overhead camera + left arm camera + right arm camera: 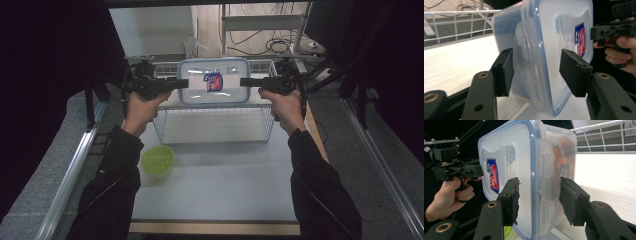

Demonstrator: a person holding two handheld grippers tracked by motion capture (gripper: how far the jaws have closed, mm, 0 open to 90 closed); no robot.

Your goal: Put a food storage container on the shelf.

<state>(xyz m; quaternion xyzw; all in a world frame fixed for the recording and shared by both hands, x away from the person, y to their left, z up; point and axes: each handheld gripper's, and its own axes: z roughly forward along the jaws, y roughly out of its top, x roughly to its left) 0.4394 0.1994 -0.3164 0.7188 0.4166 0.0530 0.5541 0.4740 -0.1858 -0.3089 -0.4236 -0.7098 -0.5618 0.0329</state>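
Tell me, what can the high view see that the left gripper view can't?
High view: a green tub on the table, the wire basket's front wall and both dark sleeves.

Left gripper view: the left gripper's own black pads up close, one on each side of the box's edge.

Both: the clear box with its blue-rimmed lid, its sticker and the right gripper.

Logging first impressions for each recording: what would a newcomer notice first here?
A clear lidded container with a blue-rimmed lid hangs above a white wire basket at the table's far end, a tool at each short end: the left tool and the right tool. A red-and-blue label sits on its lid. Nearer the person, a small lime-green container rests on the table.
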